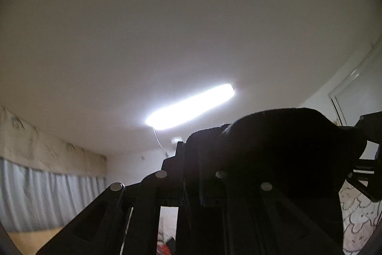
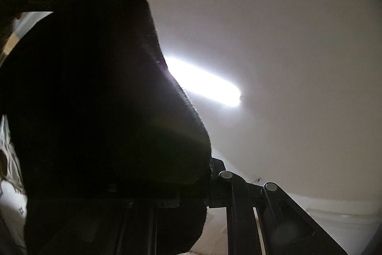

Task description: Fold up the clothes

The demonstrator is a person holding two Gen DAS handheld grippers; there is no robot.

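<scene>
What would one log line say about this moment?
left gripper: shut on dark cloth | right gripper: shut on dark cloth | both aimed up at ceiling light

Black garment: matt, fuzzy-edged cloth. Gripper linkages: matt black plastic, shiny metal pins. Ceiling: smooth, matt. Curtain: pale pleated fabric.

**Dark cloth in front of the ceiling light**

The right gripper points up at the white ceiling. A big black cloth hangs over it and fills the space left of the long bright light. The cloth covers the near end of the light. Below the light, the gripper's black bars show. It is too dark to tell if the jaws are closed
</scene>
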